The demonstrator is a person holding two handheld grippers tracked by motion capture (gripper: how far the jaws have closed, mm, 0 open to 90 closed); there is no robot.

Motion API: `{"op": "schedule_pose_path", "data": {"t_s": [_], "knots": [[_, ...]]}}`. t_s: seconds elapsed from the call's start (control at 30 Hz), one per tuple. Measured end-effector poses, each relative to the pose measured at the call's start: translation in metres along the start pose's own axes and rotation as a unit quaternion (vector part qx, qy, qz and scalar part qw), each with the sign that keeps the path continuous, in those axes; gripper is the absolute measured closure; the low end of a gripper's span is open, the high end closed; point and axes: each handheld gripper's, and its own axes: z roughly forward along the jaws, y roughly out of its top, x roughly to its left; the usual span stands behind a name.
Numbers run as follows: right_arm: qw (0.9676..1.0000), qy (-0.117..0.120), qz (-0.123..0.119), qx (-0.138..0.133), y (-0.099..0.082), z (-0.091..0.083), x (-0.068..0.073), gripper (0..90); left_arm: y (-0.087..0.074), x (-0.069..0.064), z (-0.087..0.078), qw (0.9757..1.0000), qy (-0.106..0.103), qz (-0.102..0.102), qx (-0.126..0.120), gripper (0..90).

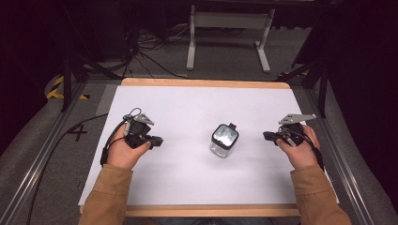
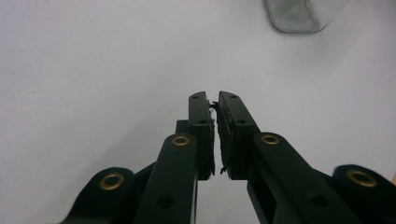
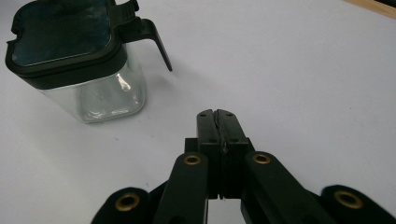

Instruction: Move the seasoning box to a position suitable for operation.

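Glass jar (image 1: 224, 140) (one) between two closed tools (image 1: 156, 140) (image 1: 268, 136).

White table (image 1: 187, 103) with one lidded glass jar (image 1: 224, 140)

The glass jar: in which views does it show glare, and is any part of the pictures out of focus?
High view: the jar lid reflects bright light. Right gripper view: small highlights on the glass, jar sharp. Left gripper view: the jar's base looks soft at the top edge, and the near gripper links are slightly blurred.
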Motion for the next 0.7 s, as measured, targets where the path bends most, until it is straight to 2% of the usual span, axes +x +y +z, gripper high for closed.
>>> {"op": "schedule_pose_path", "data": {"t_s": [0.13,0.37,0.43,0.57,0.67,0.7], "knots": [[1.0000,-0.002,0.000,0.001,-0.001,-0.001,-0.001,90.0,0.000,0.000,-0.001,1.0000,-0.002,0.002,-0.003,85.6],[0.9999,-0.006,0.009,-0.001,-0.003,-0.006,-0.004,90.0,0.007,-0.006,0.002,0.9997,-0.007,0.011,-0.022,88.9],[0.9999,-0.010,0.011,0.000,-0.006,-0.008,-0.007,90.0,0.016,-0.009,0.008,0.9990,-0.015,0.010,-0.041,88.5],[0.9997,-0.016,0.020,0.001,-0.013,-0.015,-0.011,90.0,0.032,-0.017,0.020,0.9984,-0.015,0.032,-0.044,89.5],[0.9995,-0.020,0.024,-0.001,-0.017,-0.020,-0.013,90.0,0.042,-0.026,0.039,0.9974,-0.031,0.042,-0.050,89.3],[0.9995,-0.019,0.026,-0.001,-0.018,-0.021,-0.013,90.0,0.045,-0.030,0.048,0.9973,-0.030,0.047,-0.046,88.9]]}}
